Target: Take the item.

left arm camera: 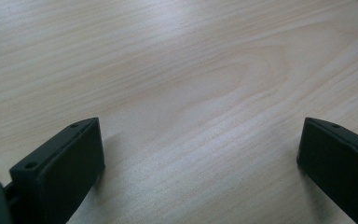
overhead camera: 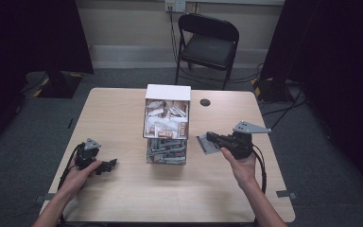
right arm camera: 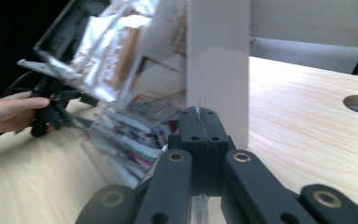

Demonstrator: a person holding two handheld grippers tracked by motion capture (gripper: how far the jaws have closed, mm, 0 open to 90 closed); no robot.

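Note:
A clear two-tier display box (overhead camera: pixel 167 124) stands mid-table. Its upper tier holds white and brown packets, its lower tier grey packets (overhead camera: pixel 166 150). My right gripper (overhead camera: pixel 211 138) hovers just right of the box, shut on a flat grey packet (overhead camera: pixel 204 144). In the right gripper view the jaws (right arm camera: pixel 199 122) meet on the packet's thin edge (right arm camera: pixel 198 108), with the box (right arm camera: pixel 214 70) close ahead. My left gripper (overhead camera: pixel 108 165) rests on the table at the front left. It stands open (left arm camera: pixel 200 154) over bare wood.
The light wooden table (overhead camera: pixel 123 113) has a round cable hole (overhead camera: pixel 205 102) behind the box on the right. A black folding chair (overhead camera: pixel 208 45) stands beyond the far edge. Dark curtains flank the room.

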